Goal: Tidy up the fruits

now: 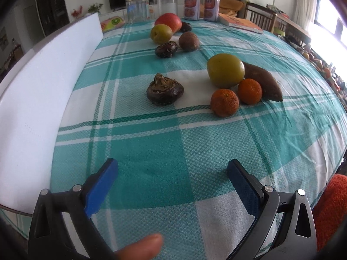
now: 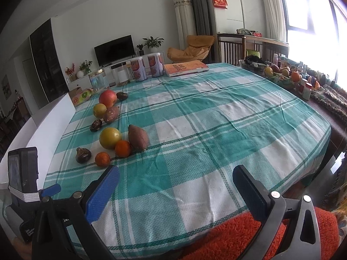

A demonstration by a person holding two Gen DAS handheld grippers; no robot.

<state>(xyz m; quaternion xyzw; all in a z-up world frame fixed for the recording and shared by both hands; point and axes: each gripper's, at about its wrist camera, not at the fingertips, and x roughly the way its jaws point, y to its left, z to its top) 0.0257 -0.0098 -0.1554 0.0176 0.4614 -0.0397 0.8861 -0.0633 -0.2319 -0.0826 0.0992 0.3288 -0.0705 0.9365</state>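
Observation:
Fruits lie on the teal-and-white checked tablecloth (image 1: 151, 151). Nearest my left gripper (image 1: 172, 169) are a dark water chestnut (image 1: 164, 90), two small oranges (image 1: 224, 102) (image 1: 249, 91), a yellow-green fruit (image 1: 225, 70) and a sweet potato (image 1: 263, 81). Farther back sit a red apple (image 1: 169, 21), a second yellow fruit (image 1: 161, 33), a brown round fruit (image 1: 188, 41) and two dark chestnuts (image 1: 166, 48). The left gripper is open and empty, short of the fruits. My right gripper (image 2: 176, 174) is open and empty near the table's front edge; the fruits (image 2: 110, 138) lie to its far left.
A white board (image 1: 43, 91) stands along the table's left edge. At the back are a glass jar (image 1: 137, 8), two cans (image 1: 192, 7) and a book (image 1: 240, 22). In the right wrist view a fruit basket and bottles (image 2: 288, 75) line the right side.

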